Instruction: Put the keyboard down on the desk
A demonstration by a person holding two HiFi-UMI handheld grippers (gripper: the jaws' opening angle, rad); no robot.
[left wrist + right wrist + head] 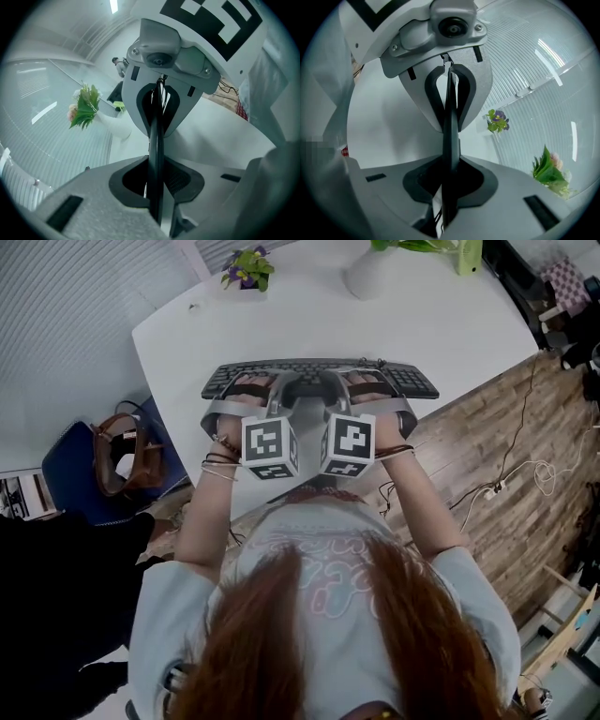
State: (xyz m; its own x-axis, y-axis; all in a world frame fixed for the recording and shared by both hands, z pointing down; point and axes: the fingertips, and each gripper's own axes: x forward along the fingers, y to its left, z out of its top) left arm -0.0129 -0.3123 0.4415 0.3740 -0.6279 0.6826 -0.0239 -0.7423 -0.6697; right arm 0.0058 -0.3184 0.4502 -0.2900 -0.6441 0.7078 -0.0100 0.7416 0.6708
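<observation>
A black keyboard lies level over the near part of the white desk; I cannot tell whether it touches the top. My left gripper is shut on its near edge left of centre, my right gripper on the same edge right of centre. In the left gripper view the keyboard shows edge-on as a thin dark blade pinched in my left gripper, with the right gripper beyond it. In the right gripper view the blade sits the same way in my right gripper.
A small pot of purple flowers and a white vase stand at the desk's far side. A brown bag rests on a blue chair left of the desk. Cables trail over the wooden floor at the right.
</observation>
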